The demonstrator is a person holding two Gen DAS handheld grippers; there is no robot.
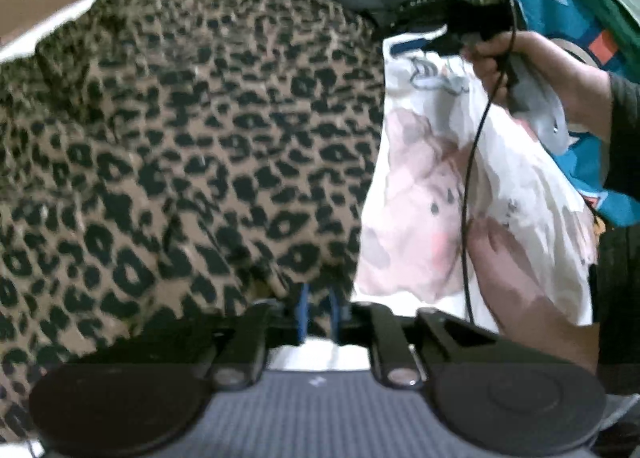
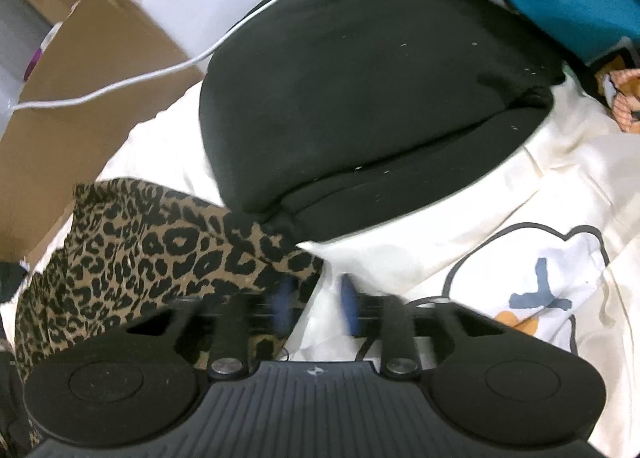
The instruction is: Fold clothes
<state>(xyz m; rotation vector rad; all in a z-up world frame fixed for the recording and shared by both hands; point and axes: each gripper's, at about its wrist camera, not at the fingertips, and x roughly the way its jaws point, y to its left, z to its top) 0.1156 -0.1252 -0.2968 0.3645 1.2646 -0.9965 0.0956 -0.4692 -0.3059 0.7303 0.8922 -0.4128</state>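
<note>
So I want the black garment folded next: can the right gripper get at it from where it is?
Probably yes. The right gripper has its jaws open and points toward the black garment, with only bare white sheet between. The leopard-print garment lies off to one side.

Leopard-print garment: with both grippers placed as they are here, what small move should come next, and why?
Probably shut the right gripper on the nearest corner of the leopard-print garment. Its blue pads stand apart around that edge, next to the black garment. In the left wrist view the left gripper looks already closed on the leopard fabric, so a second grip should let the cloth be lifted for a fold.
</note>
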